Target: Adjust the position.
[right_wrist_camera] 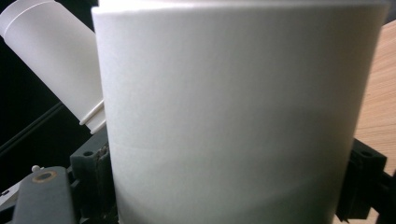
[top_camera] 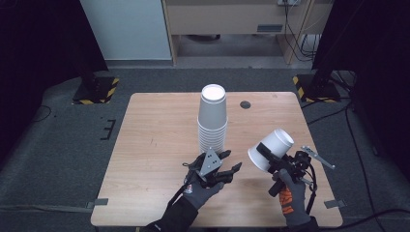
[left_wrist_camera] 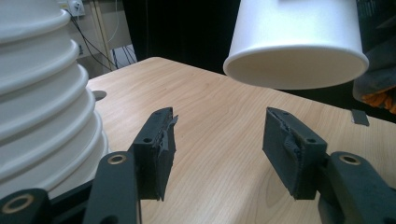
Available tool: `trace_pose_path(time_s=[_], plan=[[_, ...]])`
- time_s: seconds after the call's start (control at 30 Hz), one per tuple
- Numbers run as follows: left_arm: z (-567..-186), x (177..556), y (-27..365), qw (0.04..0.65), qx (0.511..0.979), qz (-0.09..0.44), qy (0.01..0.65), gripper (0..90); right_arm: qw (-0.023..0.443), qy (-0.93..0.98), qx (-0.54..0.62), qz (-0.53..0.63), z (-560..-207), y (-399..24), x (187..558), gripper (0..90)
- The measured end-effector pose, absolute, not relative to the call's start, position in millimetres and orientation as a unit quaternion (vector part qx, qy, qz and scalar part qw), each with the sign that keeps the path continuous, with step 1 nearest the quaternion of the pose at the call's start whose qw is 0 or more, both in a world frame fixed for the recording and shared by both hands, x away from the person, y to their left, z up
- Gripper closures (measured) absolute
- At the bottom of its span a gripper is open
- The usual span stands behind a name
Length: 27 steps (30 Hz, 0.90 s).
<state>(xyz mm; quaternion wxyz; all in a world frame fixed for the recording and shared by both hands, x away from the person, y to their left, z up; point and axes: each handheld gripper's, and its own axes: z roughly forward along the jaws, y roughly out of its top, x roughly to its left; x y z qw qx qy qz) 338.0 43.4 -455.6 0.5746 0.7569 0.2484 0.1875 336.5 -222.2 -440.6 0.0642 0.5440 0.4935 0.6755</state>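
Note:
A tall stack of upturned white cups (top_camera: pixel 212 121) stands in the middle of the wooden table (top_camera: pixel 154 145). My left gripper (top_camera: pixel 231 161) lies low just in front of the stack's base, open, with nothing between its jaws. In the left gripper view the stack (left_wrist_camera: pixel 42 93) rises close at the left of the left gripper (left_wrist_camera: pixel 219 140). To the right, my right gripper (top_camera: pixel 265 153) is shut on a single white cup (top_camera: pixel 271 147), held tilted above the table with its base up and away. That cup (right_wrist_camera: pixel 233 116) sits between the right gripper's jaws, and its rim (left_wrist_camera: pixel 296 70) hangs over the left gripper.
A small dark round cap (top_camera: pixel 245 104) sits in the table's far part. Two black stands with yellow-black striped bases (top_camera: pixel 94 89) (top_camera: pixel 314 87) flank the far corners. Cables (top_camera: pixel 348 125) run over the grey floor at the right.

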Motion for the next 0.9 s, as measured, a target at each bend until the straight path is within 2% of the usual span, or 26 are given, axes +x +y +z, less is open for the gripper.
trace_pose_path(time_s=[0.9], plan=[[-459.6,358.4,7.2,0.603,0.736,0.190,0.241,43.9,0.057,0.496,0.545,0.674,-442.3,-218.0,337.5,15.7]])
